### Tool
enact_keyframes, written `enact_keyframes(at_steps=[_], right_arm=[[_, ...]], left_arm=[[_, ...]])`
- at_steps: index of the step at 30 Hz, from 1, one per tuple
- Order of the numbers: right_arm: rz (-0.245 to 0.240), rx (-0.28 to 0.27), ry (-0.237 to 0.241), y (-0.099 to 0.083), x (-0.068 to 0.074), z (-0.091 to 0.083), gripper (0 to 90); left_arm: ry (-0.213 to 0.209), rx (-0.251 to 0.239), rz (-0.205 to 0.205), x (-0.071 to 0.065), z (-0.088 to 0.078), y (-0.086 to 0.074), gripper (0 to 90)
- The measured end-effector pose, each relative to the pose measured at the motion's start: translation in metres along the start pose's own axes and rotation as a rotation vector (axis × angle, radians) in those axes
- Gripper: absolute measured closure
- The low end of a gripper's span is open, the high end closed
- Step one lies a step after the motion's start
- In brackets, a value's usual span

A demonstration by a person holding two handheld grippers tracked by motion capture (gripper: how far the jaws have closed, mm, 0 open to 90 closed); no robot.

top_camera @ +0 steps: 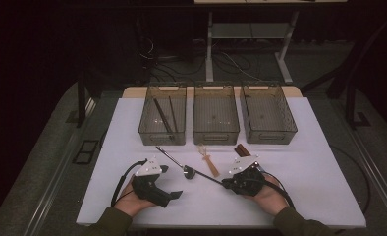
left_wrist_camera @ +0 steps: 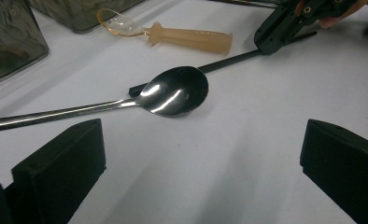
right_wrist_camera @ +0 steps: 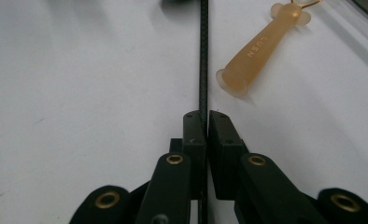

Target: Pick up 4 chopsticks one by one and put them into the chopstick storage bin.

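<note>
Right gripper view: thin black chopstick [right_wrist_camera: 203, 56].

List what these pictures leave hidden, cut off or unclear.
- Black chopstick: far tip cut off by the top edge, right gripper view; the right gripper covers its near end.
- Metal spoon: handle end cut off at the left edge, left gripper view.
- Brown item, high view: too small to identify.
</note>
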State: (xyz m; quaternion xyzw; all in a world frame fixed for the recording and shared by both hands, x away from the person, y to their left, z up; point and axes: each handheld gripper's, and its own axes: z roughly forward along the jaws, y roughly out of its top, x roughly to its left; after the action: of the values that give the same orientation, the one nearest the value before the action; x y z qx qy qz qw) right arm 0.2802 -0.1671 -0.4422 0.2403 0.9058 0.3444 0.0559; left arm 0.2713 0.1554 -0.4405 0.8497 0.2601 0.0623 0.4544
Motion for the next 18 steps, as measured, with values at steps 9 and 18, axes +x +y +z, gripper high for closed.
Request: enact_keyframes(at_steps=[9, 18], right_arm=[[0.011, -0.032, 0.002, 0.003, -0.004, -0.014, 85.6], [0.022, -0.09, 0.001, 0.006, -0.009, -0.032, 85.6]], left_arm=[[-0.002, 0.006, 0.004, 0.0, 0.0, 0.0, 0.0], [-0.001, -0.004, -0.007, -0.001, 0.001, 0.0, 0.0]])
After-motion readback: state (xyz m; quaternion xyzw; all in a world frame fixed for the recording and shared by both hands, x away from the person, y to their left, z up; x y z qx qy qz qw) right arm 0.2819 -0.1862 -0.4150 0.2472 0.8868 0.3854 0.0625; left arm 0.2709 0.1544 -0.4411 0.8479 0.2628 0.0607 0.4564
